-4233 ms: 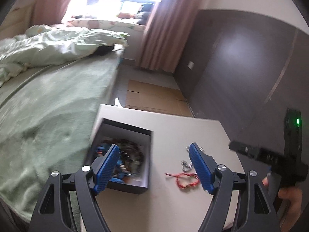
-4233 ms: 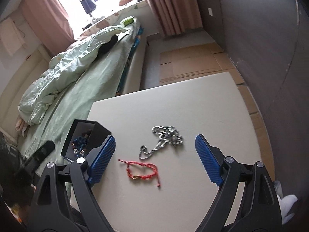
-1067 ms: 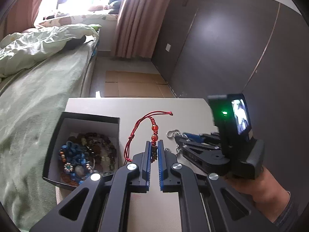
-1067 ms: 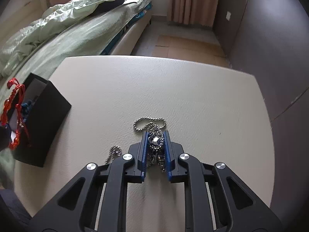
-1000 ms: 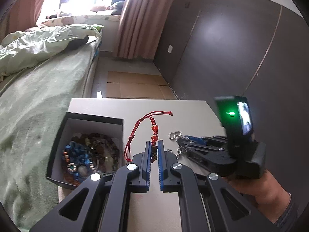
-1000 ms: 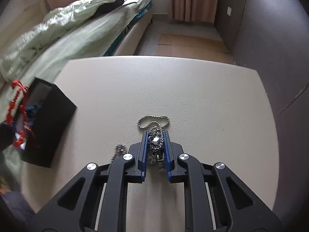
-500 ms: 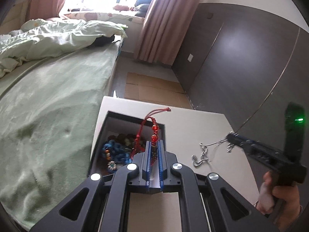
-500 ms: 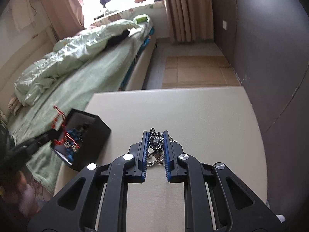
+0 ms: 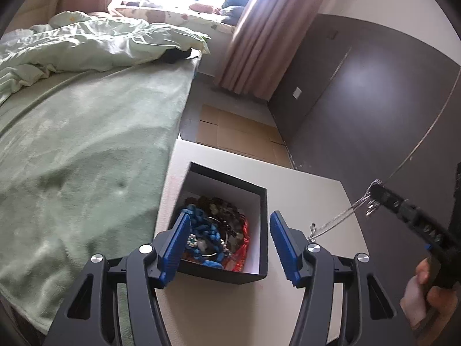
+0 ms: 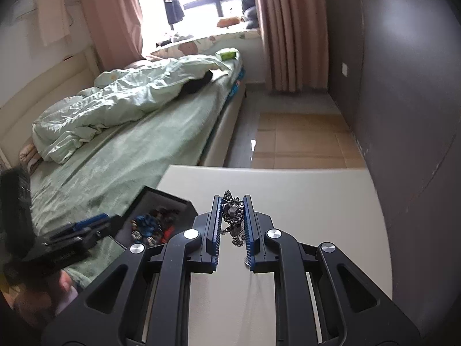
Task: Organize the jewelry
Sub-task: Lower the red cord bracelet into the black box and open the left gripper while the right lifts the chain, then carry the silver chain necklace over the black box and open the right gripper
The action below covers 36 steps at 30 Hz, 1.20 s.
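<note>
A black jewelry box (image 9: 260, 199) with a white lining stands on the white table (image 9: 302, 190) and holds several bead bracelets. The red cord bracelet (image 9: 243, 242) lies inside it at the right. My left gripper (image 9: 229, 230) is open and empty just above the box. My right gripper (image 10: 232, 207) is shut on a silver ball-chain necklace (image 10: 233, 216) and holds it above the table; in the left wrist view the chain (image 9: 340, 216) hangs down from it. The box also shows in the right wrist view (image 10: 173, 201).
A bed with a green sheet (image 9: 80, 155) borders the table's left edge. A dark wall (image 9: 374, 121) stands to the right. Cardboard sheets (image 9: 236, 132) lie on the floor beyond the table.
My left gripper has opened and let the red bracelet drop into the box. My right gripper has lifted the silver necklace higher off the table.
</note>
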Available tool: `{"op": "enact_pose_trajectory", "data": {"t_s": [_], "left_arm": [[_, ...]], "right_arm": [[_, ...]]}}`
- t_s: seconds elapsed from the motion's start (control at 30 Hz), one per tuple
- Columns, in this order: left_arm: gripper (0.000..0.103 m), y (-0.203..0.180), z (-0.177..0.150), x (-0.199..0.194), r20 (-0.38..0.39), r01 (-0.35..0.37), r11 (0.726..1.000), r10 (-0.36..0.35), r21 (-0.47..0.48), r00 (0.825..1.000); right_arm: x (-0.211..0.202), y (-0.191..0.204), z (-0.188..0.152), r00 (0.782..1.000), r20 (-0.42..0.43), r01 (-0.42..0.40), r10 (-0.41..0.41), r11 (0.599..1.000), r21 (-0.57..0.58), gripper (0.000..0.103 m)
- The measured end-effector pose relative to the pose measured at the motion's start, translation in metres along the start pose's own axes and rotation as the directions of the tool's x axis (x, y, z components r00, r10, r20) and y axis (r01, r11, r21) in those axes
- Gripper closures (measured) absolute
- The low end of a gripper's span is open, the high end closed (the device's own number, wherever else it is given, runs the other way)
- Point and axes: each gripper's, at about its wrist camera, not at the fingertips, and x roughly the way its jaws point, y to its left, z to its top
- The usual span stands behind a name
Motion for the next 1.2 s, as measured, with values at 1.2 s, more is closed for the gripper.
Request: {"op": "enact_pose_trajectory", "data": {"t_s": [1.2], "left_arm": [[0.026, 0.04, 0.01, -0.036, 0.105, -0.033, 0.991, 0.047, -0.128, 0.993]], "right_arm": [[-0.063, 0.126, 0.101, 0.983, 0.174, -0.022, 0.061, 0.975, -0.219, 0.089]]}}
